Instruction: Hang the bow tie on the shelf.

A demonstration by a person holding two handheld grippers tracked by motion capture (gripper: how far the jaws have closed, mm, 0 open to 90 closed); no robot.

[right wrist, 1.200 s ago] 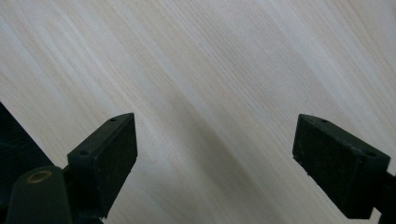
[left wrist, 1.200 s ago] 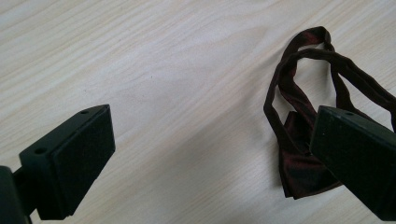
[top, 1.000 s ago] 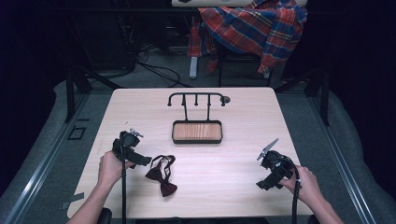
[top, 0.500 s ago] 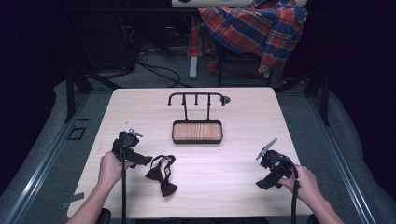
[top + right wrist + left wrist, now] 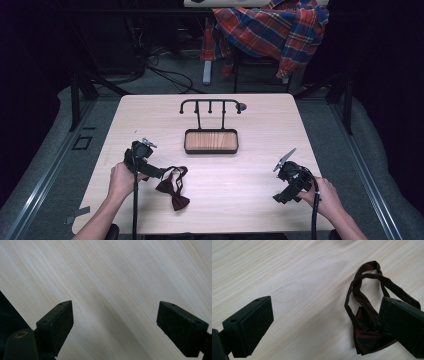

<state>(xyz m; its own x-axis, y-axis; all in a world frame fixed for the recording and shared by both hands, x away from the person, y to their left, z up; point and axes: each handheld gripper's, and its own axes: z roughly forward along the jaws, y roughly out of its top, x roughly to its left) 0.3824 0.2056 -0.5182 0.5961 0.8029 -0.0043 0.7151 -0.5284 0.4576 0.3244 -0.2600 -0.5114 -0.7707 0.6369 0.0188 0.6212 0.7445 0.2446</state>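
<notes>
A dark maroon bow tie (image 5: 173,189) with its looped neck strap lies on the pale wooden table (image 5: 250,120), front left. My left gripper (image 5: 156,171) is right beside it, open. In the left gripper view the bow tie (image 5: 363,315) lies partly behind the right jaw, with its strap loop reaching up the table; bare wood lies between the jaws (image 5: 325,315). My right gripper (image 5: 288,186) sits open near the front right corner, and over bare wood in its own view (image 5: 115,315).
A black wire stand (image 5: 210,103) with several hooks rises from a wood-bottomed tray (image 5: 211,141) at the table's middle. A plaid shirt (image 5: 272,27) hangs over a chair beyond the far edge. Dark floor and cables surround the table.
</notes>
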